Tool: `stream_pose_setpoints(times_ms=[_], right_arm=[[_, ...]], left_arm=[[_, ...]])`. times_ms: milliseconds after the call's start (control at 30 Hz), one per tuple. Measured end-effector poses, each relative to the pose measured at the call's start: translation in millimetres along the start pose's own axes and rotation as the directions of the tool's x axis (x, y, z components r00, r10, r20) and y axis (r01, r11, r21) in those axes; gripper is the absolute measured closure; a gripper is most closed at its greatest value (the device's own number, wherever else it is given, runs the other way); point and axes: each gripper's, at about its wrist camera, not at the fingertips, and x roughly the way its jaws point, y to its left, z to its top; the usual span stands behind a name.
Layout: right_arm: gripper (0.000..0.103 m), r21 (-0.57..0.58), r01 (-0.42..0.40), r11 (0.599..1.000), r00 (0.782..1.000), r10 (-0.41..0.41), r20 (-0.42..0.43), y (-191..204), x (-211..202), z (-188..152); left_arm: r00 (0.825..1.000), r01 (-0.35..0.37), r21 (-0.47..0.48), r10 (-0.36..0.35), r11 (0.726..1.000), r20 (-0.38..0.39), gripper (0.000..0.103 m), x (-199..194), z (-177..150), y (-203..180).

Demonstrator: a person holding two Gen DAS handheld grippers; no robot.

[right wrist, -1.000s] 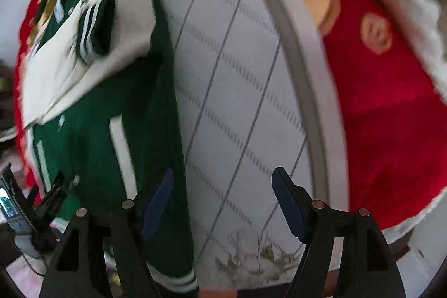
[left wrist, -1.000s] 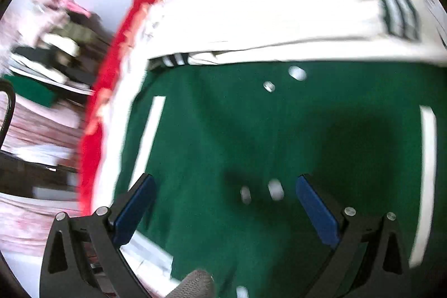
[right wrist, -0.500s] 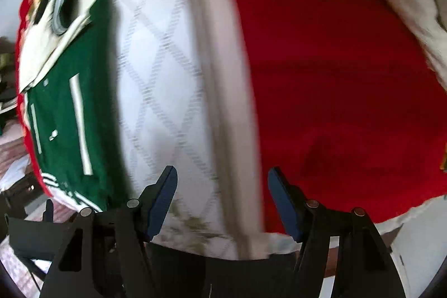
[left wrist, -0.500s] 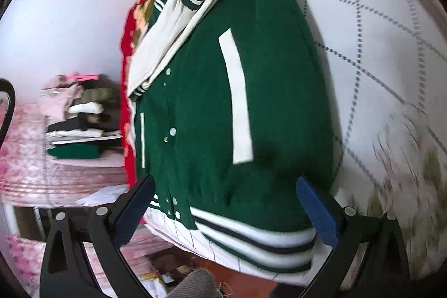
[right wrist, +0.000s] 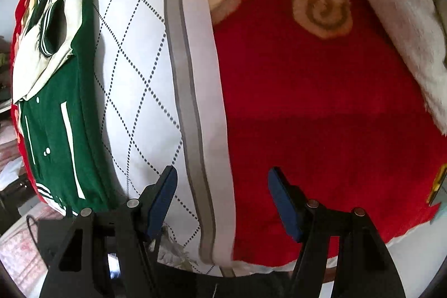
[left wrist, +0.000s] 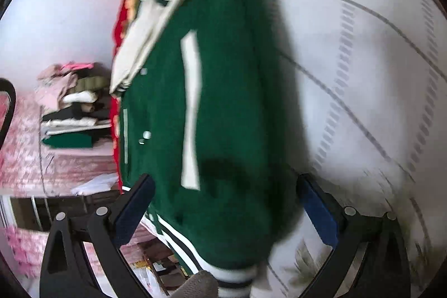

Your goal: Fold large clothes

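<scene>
A green varsity jacket [left wrist: 223, 108] with cream sleeves folded across its chest lies on a white quilted sheet [left wrist: 349, 60]. Its striped hem is near the bed's front edge. My left gripper [left wrist: 223, 203] is open and empty, held above the jacket's lower right part near the hem. In the right wrist view the jacket [right wrist: 53, 113] lies far left. My right gripper [right wrist: 223, 197] is open and empty, over the sheet's grey-striped border [right wrist: 192, 108] and a red blanket [right wrist: 321, 116].
A stack of folded clothes [left wrist: 72, 108] sits on a pink-covered surface at the left. A red floral blanket [left wrist: 123, 18] lies beyond the jacket. A white fluffy blanket edge [right wrist: 405, 18] runs at the right. A dark device [right wrist: 50, 236] is at the lower left.
My left gripper pulled back from close over the jacket's front, then came nearer to its hem side. My right gripper swung right, from the jacket's edge to the sheet border and red blanket.
</scene>
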Motion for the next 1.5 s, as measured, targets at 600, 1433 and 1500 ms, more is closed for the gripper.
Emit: stream_pose_setpoints(times_ms=[600,1433,1500], right_arm=[[0.033,-0.094,-0.447,0.89,0.879,0.456,0.141,128.7,47.3,120.0],[0.091,-0.171,-0.335,0.927,0.876,0.373,0.304,467.6,-56.3,162.0],[0.091,-0.217,-0.281,0.935,0.888,0.339,0.31,524.5,-63.1,162.2]], left_arm=[[0.988,0.148,-0.293,-0.157,0.944,-0.005,0.075,19.0,-5.4,94.9],[0.847,0.525,-0.473,-0.486,0.707,0.214,0.091,75.9,-52.8,324.8],[0.846,0.524,-0.501,-0.49,0.689,0.211,0.089,96.6,-58.9,347.7]])
